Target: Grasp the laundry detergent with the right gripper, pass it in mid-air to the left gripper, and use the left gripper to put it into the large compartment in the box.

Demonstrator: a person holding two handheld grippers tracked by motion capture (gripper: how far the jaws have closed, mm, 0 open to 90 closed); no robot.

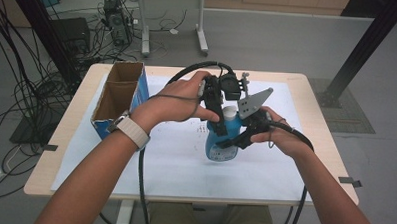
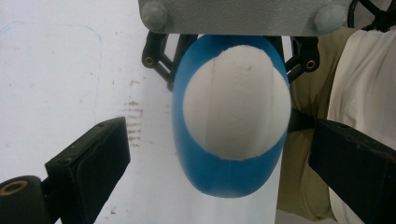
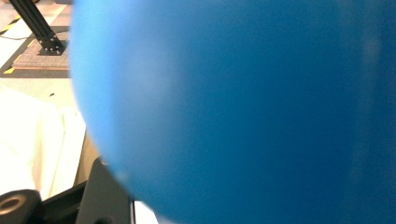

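Two handheld grippers meet at one blue bottle (image 1: 220, 140), which stands upright near the middle of the white-covered worktop (image 1: 109, 164) with its long axis vertical. The right gripper (image 1: 235, 138) comes in from the side with its jaws clamped on the blue body, below the shoulder; in the right gripper view the blue wall sits so close between those jaws that it is a blur.

The left gripper (image 1: 217, 117) hangs above and looks straight down the bottle's axis. In the left gripper view the white cap (image 2: 236, 105) appears as a pale dome ringed by the blue shoulder, lying ahead of the jaws and midway between them. The two black pads (image 2: 88, 163) stand apart, one on each side of the cap — neither touches it, and white worktop shows in the gap on one side.

That is the relation the next move likely depends on: the cap lies directly beneath the open left jaws, in line with them, while the right jaws steady the body. Judging from this, the left gripper is the nearer one to the cap and would only need to come down along the bottle's axis and close.

An open cardboard box (image 1: 119, 94) stands well apart from both sets of jaws, at the worktop's far left edge.
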